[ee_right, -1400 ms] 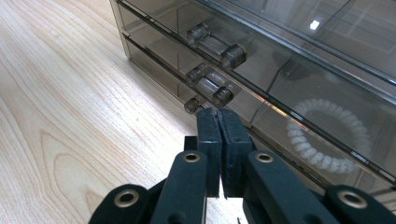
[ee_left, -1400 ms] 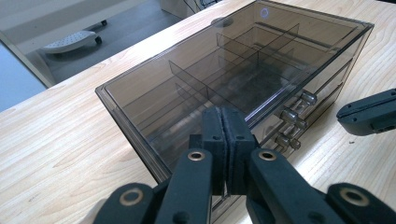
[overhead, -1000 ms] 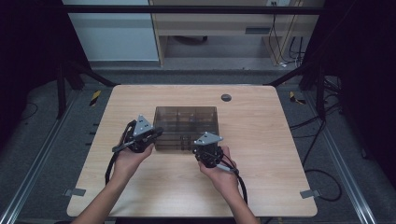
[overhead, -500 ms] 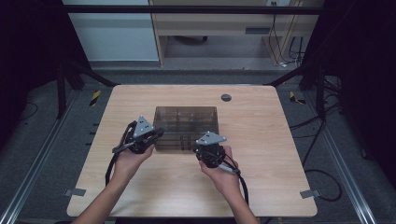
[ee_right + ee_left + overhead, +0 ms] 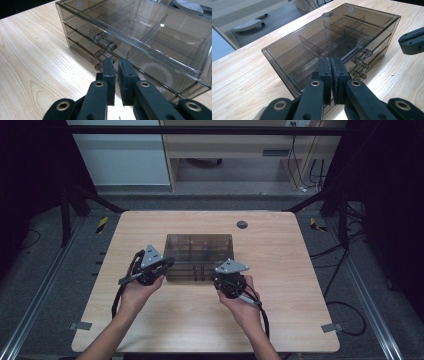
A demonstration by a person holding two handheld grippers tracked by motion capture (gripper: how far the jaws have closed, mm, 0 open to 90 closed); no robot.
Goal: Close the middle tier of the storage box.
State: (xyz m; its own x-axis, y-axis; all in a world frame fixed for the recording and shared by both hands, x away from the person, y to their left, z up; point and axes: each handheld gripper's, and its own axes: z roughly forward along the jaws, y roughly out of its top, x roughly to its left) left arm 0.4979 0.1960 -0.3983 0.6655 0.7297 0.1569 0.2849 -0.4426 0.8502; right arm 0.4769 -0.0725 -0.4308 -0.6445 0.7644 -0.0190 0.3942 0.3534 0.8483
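One smoky see-through drawer box (image 5: 199,256) sits mid-table, three drawers stacked; two grippers, left (image 5: 167,264) and right (image 5: 218,279), jaws pressed together, empty.

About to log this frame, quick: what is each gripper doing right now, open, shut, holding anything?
Left gripper: shut, empty, at the smoky drawer box.
Right gripper: shut with a thin gap, empty, near the drawer knobs.
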